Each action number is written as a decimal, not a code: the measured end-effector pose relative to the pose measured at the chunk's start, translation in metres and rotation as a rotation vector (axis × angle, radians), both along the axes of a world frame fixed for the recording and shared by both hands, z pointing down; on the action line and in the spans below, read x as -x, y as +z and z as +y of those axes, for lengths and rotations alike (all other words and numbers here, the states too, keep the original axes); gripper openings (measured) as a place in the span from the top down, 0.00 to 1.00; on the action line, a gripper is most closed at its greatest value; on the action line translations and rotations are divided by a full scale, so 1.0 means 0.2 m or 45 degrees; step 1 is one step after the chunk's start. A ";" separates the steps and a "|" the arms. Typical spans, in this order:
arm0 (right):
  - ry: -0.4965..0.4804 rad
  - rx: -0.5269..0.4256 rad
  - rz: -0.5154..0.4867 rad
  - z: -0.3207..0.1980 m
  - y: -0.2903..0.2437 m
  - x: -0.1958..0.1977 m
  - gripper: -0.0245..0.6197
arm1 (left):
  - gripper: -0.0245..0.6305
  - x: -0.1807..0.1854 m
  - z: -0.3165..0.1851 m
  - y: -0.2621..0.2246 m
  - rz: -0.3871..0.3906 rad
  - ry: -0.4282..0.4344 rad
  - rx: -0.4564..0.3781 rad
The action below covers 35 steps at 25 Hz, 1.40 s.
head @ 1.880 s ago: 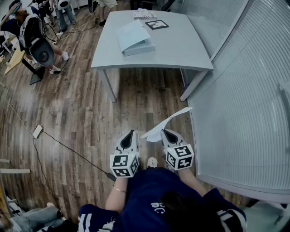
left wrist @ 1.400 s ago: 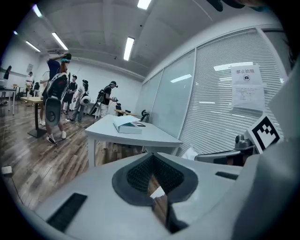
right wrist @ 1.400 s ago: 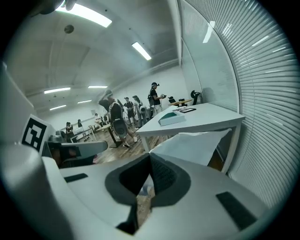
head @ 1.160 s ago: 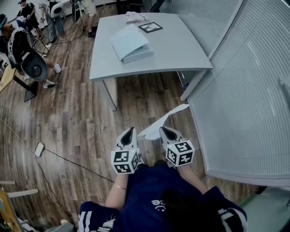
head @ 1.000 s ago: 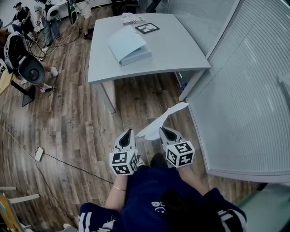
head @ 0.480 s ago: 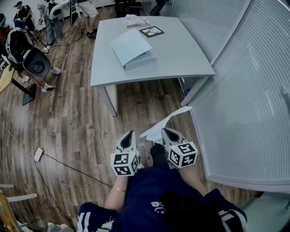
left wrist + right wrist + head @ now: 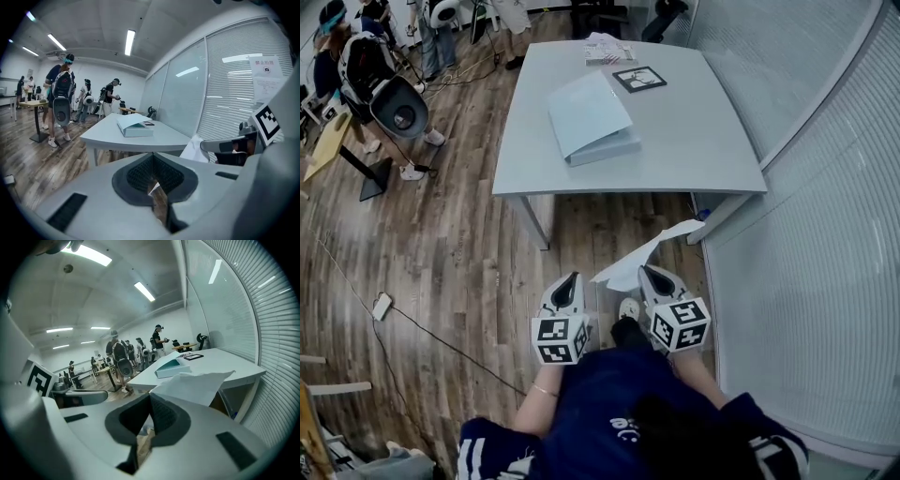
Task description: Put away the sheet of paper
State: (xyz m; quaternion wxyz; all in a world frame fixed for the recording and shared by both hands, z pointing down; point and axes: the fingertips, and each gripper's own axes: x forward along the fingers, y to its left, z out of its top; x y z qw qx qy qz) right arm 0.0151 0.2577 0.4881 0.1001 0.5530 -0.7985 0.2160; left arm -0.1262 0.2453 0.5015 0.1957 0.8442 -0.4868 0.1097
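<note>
Right gripper (image 7: pixel 649 273): jaws are clamped on the near end of the white, slightly crumpled sheet of paper (image 7: pixel 643 257), lower centre of the head view
Paper: it's held up in the air over the wooden plank floor (image 7: pixel 459 244), just below the near edge of the pale grey table (image 7: pixel 694 141)
Left gripper (image 7: pixel 571 279): jaws are squeezed together with nothing pinched between them, and it's parked just left of the paper
Table top: a light blue closed folder (image 7: pixel 591 117) is seen in the upper centre, with a black-framed marker card (image 7: pixel 639 79) beyond it

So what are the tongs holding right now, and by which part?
The right tongs pinch the white paper sheet by its near edge; the left tongs are shut, empty.
</note>
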 end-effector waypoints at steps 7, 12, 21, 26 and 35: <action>-0.069 -0.009 -0.005 -0.31 -0.01 -0.20 0.95 | 0.96 -0.22 -0.31 0.00 -0.026 -0.048 -0.005; -0.155 -0.052 -0.003 -0.48 -0.07 -0.31 0.95 | 0.96 -0.40 -0.47 -0.03 -0.027 -0.081 -0.021; -0.208 -0.138 -0.009 -0.74 -0.17 -0.51 0.95 | 0.96 -0.62 -0.68 -0.03 -0.076 -0.111 -0.033; -0.145 -0.103 -0.029 -0.86 -0.16 -0.60 0.95 | 0.96 -0.68 -0.80 -0.03 -0.079 -0.090 -0.025; -0.076 -0.073 -0.026 -1.10 -0.14 -0.68 0.95 | 0.95 -0.66 -1.11 0.00 -0.094 -0.112 -0.033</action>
